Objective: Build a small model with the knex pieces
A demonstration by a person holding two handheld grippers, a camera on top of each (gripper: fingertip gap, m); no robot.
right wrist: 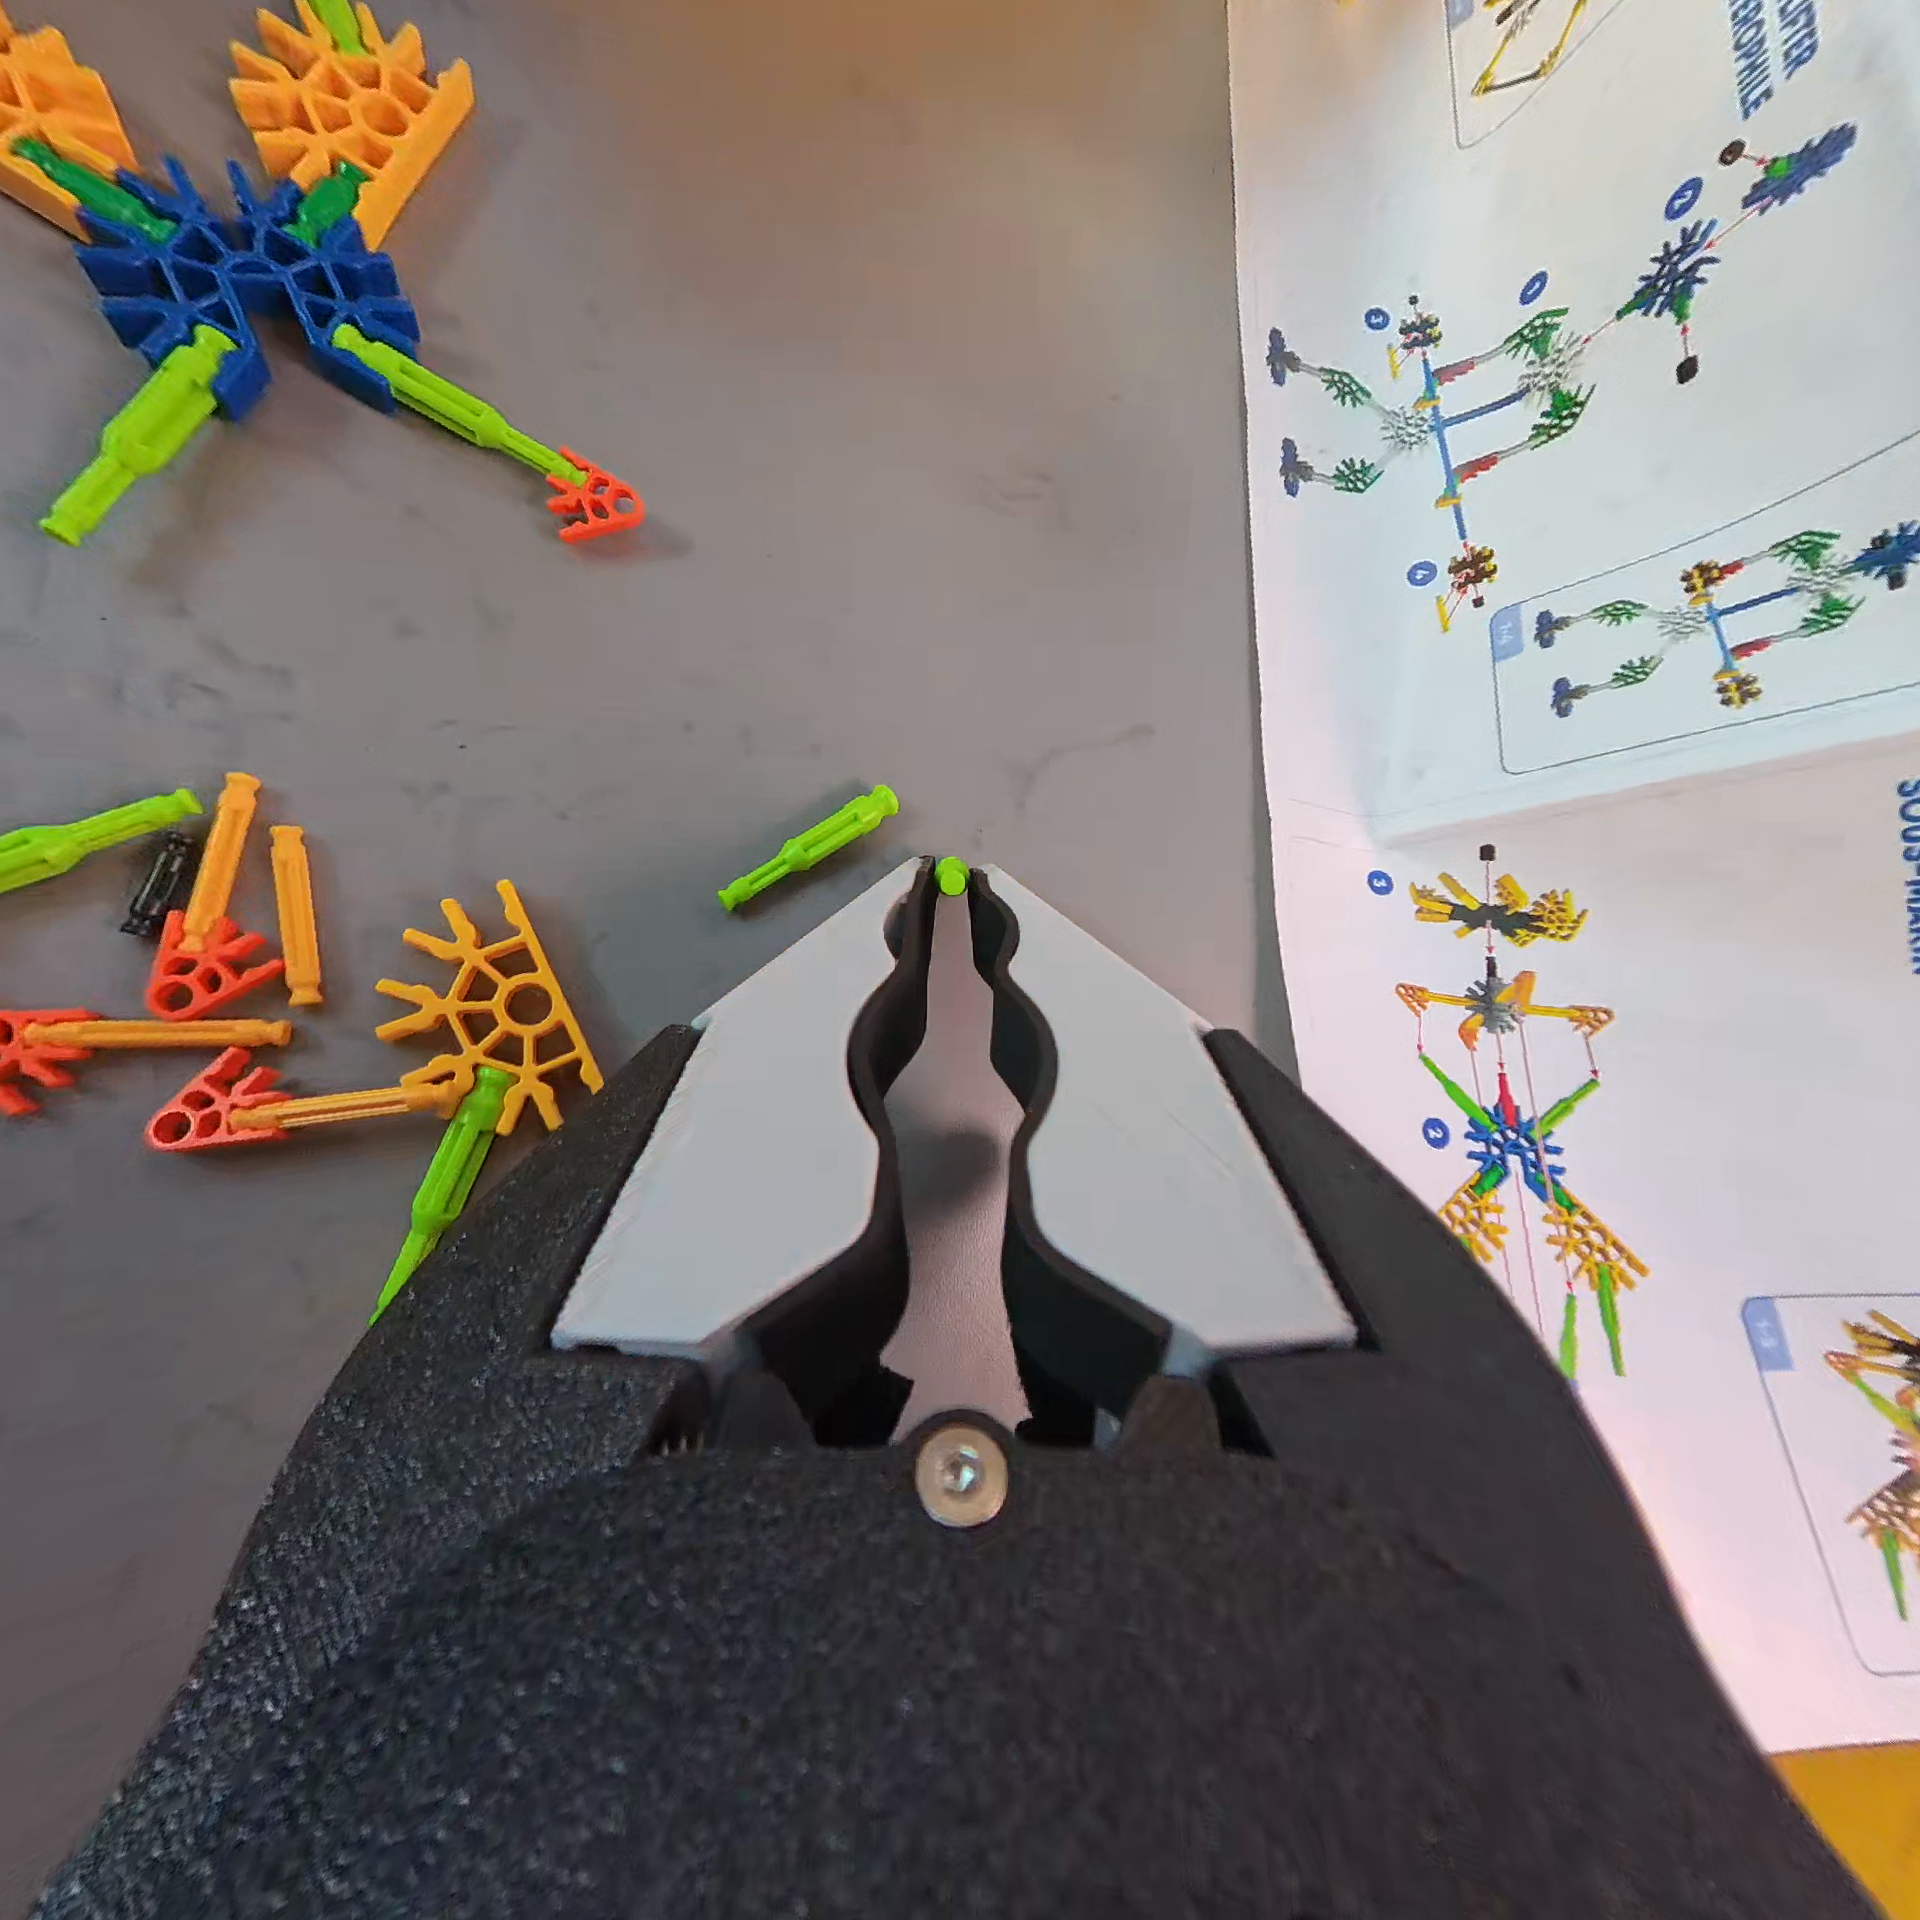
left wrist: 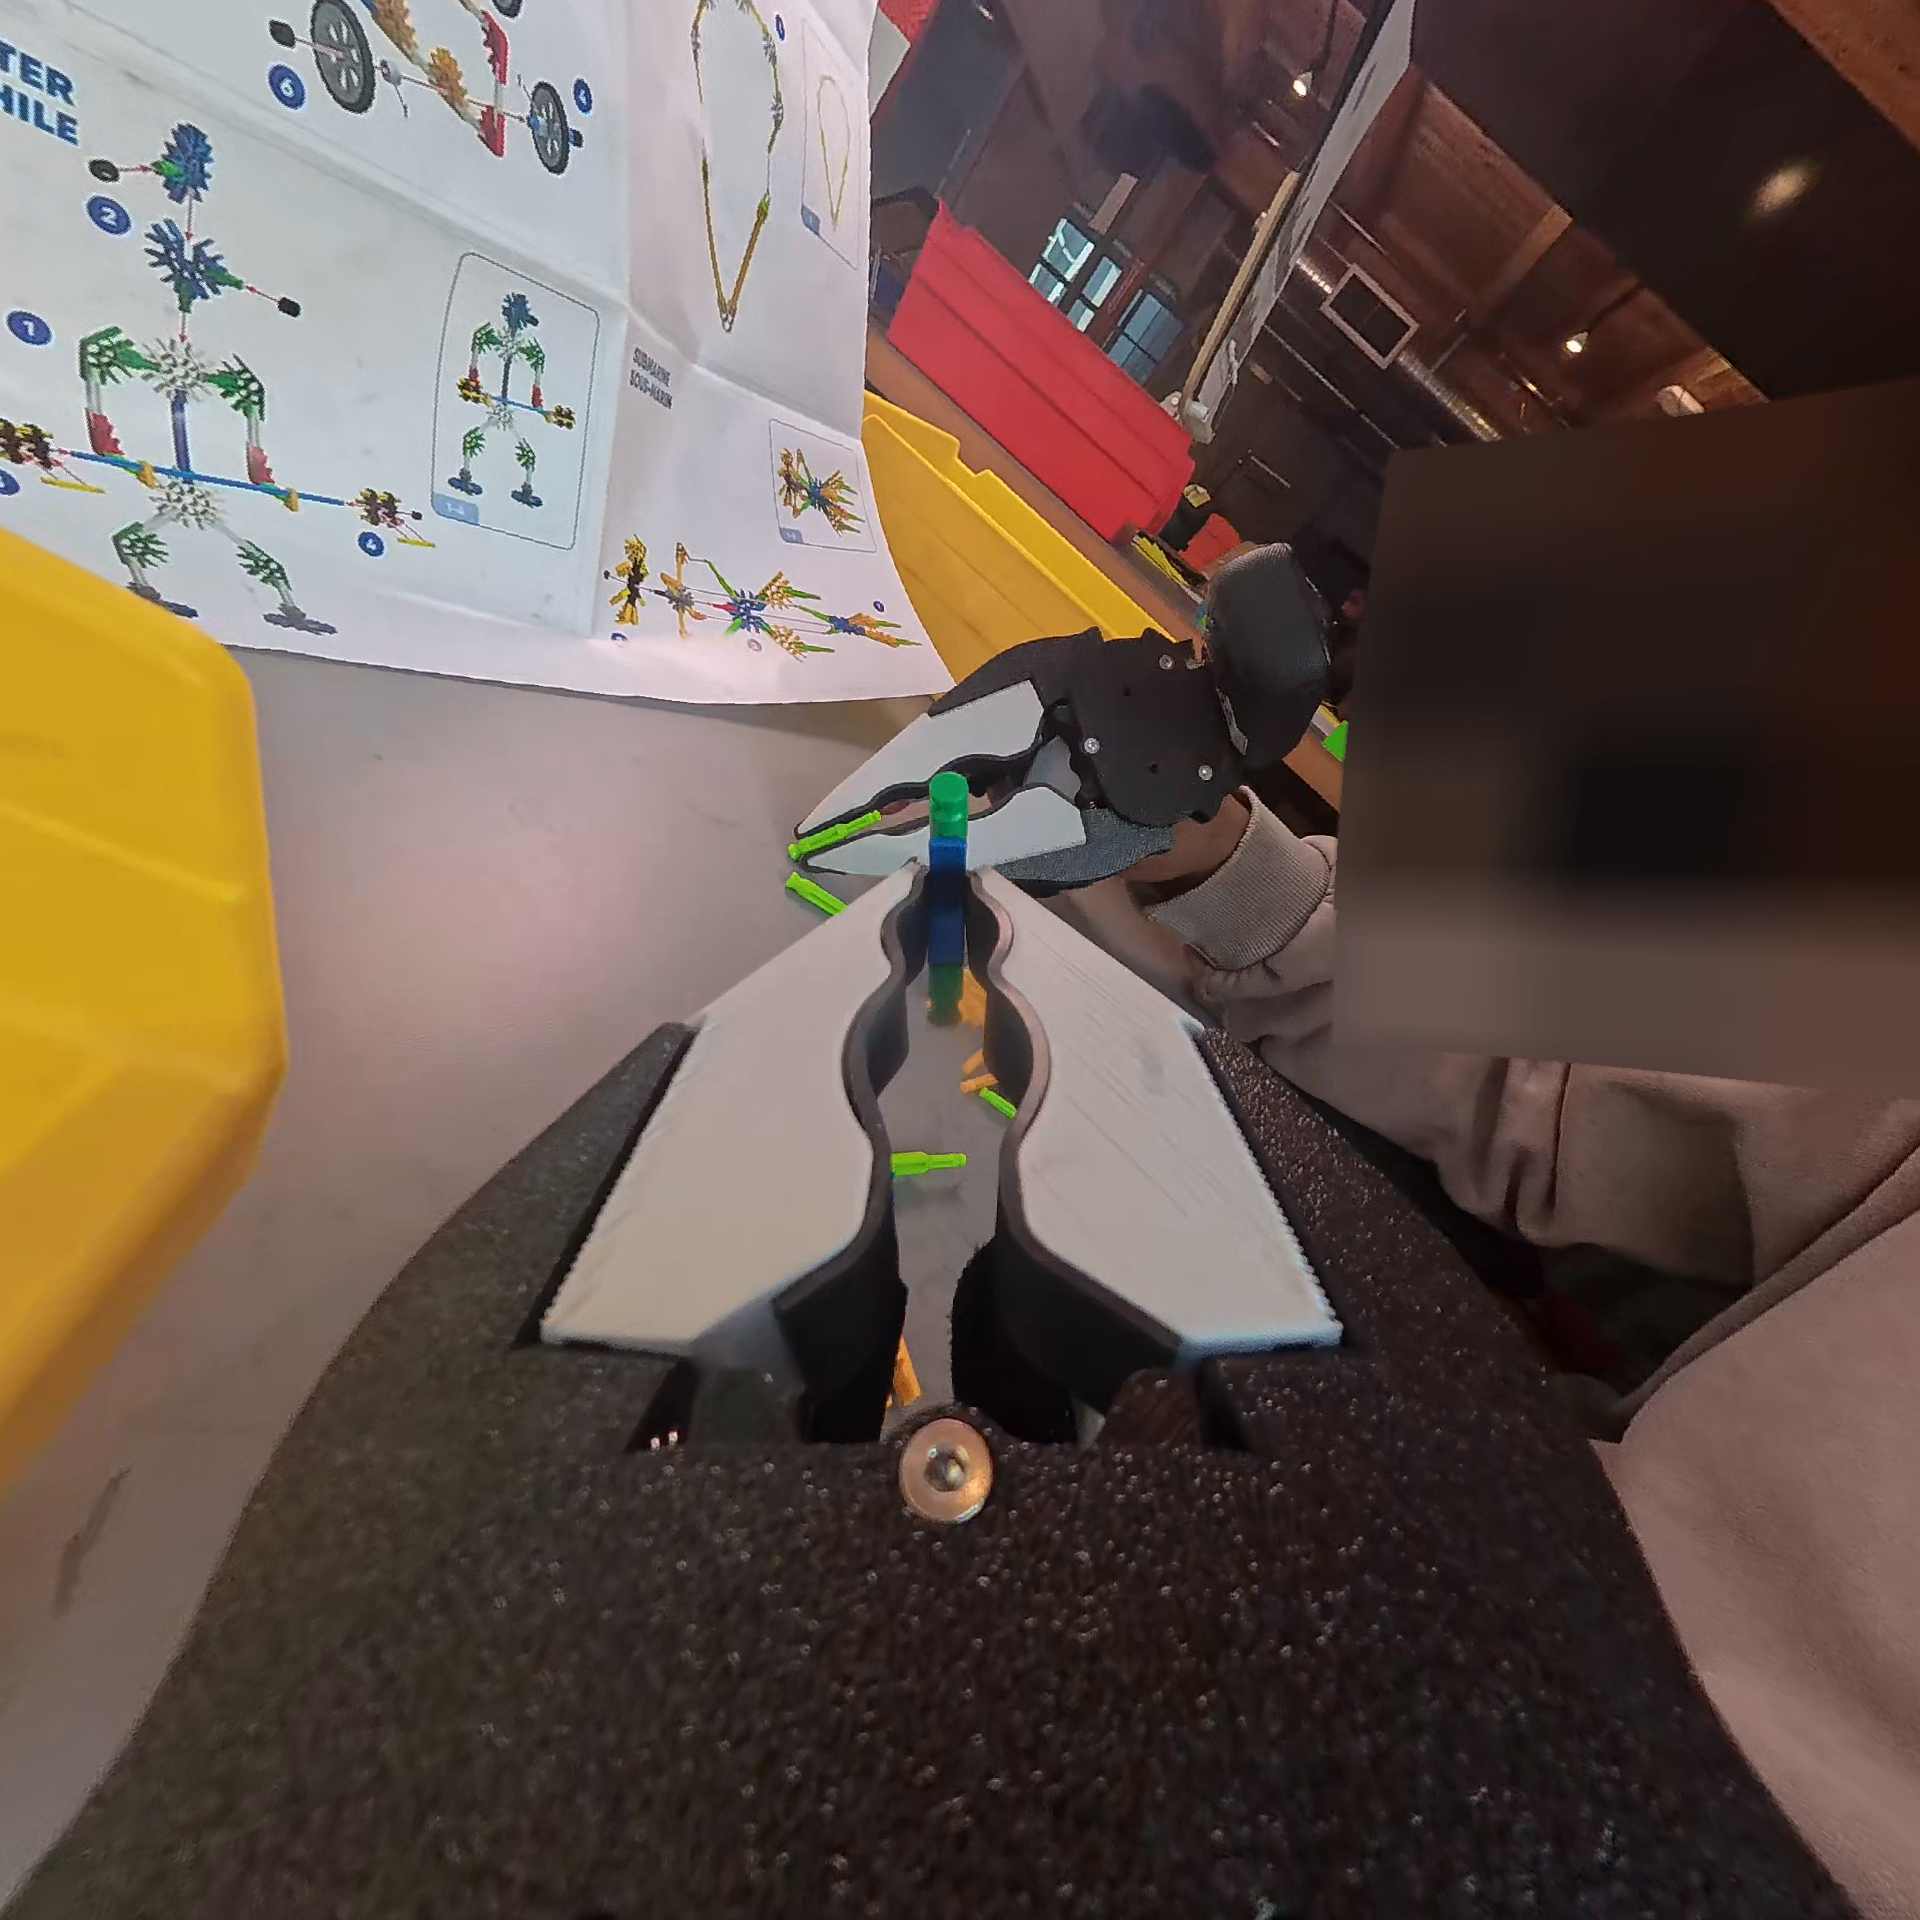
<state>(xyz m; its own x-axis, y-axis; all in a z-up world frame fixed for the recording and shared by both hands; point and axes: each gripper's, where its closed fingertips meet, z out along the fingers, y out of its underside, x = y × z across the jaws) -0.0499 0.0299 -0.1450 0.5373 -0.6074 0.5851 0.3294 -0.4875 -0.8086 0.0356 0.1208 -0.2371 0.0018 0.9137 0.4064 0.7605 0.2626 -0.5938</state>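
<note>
Left wrist view: left gripper clamps a blue connector; right gripper pinches a green rod.

Table grey. Rods lime green; connectors orange-yellow, blue, red-orange. Bin yellow. Instruction sheet white, multicoloured diagrams.

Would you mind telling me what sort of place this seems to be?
Probably a workshop or makerspace table for toy building: loose plastic rods and connectors lie beside an unfolded instruction sheet, with yellow and red storage bins nearby.
</note>
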